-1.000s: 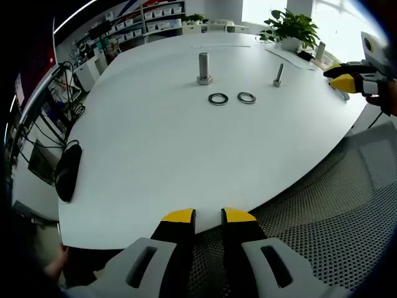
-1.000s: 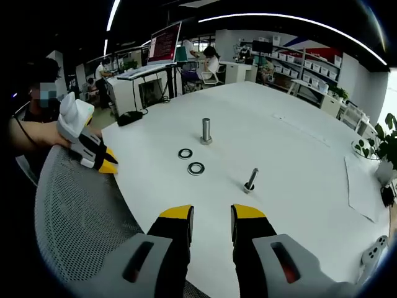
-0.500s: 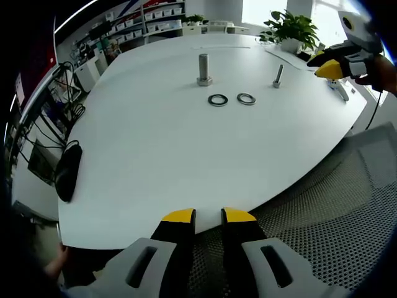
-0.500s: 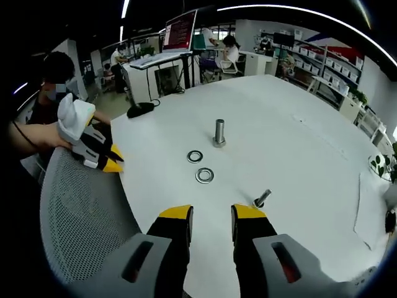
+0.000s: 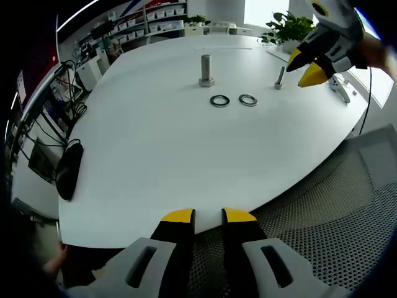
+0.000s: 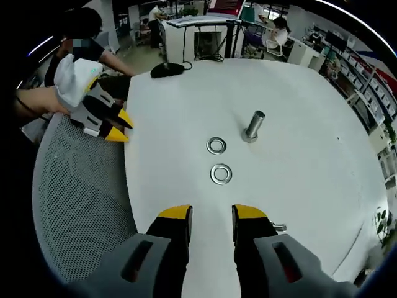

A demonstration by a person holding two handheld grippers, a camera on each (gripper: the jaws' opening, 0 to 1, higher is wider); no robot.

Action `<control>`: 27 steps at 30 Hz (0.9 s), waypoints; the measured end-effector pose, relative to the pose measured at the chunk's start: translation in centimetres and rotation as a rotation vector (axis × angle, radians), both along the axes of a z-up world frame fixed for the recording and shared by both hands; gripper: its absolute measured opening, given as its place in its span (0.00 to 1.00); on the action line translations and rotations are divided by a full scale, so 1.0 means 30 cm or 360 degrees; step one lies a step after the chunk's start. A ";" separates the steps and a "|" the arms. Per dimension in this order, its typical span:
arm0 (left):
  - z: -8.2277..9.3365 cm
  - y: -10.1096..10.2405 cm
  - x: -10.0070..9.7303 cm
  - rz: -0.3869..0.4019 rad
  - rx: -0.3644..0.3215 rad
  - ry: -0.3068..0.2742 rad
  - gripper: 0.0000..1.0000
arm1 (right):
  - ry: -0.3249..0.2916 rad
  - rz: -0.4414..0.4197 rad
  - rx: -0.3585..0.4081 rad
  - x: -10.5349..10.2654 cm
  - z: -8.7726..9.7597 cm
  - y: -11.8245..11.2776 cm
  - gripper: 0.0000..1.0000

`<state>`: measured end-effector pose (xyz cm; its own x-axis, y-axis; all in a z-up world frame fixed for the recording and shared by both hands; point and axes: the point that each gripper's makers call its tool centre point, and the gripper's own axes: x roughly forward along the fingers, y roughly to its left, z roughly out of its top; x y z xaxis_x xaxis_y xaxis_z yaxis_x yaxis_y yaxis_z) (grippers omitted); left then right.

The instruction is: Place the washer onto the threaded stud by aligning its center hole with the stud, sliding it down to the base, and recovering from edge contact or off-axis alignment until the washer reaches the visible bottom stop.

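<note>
White tabletop point(image 5: 155, 143) stretches ahead of the left gripper point(image 5: 208, 216) in the left gripper view, whose yellow-tipped jaws stand a narrow gap apart and hold nothing, hanging over the near table edge and a mesh chair back point(image 5: 322, 205). Well beyond the fingertips stands the upright threaded stud point(image 5: 206, 69) on its hex base, its shaft bare. Nearer the jaws than the stud, two washers lie flat side by side: one washer point(image 5: 219, 100) and a second washer point(image 5: 248, 99). A smaller bolt point(image 5: 280, 77) stands further right, and the right gripper point(image 5: 302, 67) hovers by it, its jaws parted and empty. A dark mouse point(image 5: 68, 171) lies off to the left.

In the right gripper view the right gripper's own jaws rise slightly parted and empty, over the table. Just ahead of the fingertips lies the nearer washer point(image 6: 221, 174), then the farther washer point(image 6: 216, 146), and beyond them, to the right, the stud point(image 6: 253, 126), bare. The left gripper point(image 6: 116, 126) shows far left, at the table edge.

Judging from this, the task has hardly begun: no washer is picked up, and grasping, aligning and sliding down all remain.
</note>
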<state>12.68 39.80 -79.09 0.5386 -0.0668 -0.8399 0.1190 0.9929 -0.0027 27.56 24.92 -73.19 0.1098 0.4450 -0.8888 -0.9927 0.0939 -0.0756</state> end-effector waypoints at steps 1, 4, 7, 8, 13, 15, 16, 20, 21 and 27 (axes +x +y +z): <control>0.000 0.000 0.000 -0.0001 0.0001 0.0001 0.15 | -0.0005 0.0015 -0.0027 0.011 -0.006 0.005 0.28; -0.003 -0.001 0.000 -0.0012 0.0006 0.0010 0.14 | -0.0019 0.0043 -0.0044 0.036 -0.003 0.023 0.28; 0.002 0.003 0.002 0.0004 0.0007 -0.0004 0.12 | -0.0029 0.0058 -0.0054 0.052 0.002 0.036 0.28; 0.006 0.003 0.003 0.0004 0.0010 -0.0014 0.11 | -0.0028 0.0062 -0.0055 0.057 0.003 0.041 0.28; 0.034 0.001 0.008 0.0018 0.0018 -0.0061 0.10 | -0.0036 0.0092 -0.0075 0.068 0.004 0.051 0.28; 0.050 0.001 0.010 0.0028 0.0028 -0.0089 0.10 | -0.0042 0.0102 -0.0083 0.073 0.005 0.053 0.28; 0.055 0.000 0.012 0.0035 0.0028 -0.0104 0.10 | -0.0044 0.0105 -0.0087 0.077 0.005 0.054 0.28; 0.082 -0.037 -0.003 0.0013 0.0037 -0.0165 0.11 | -0.0051 0.0113 -0.0089 0.087 0.010 0.060 0.28; 0.091 -0.030 0.004 -0.0016 0.0088 -0.0203 0.11 | -0.0053 0.0115 -0.0087 0.089 0.010 0.062 0.28; 0.087 -0.024 0.008 0.0025 0.0062 -0.0235 0.11 | -0.0058 0.0133 -0.0093 0.093 0.010 0.078 0.28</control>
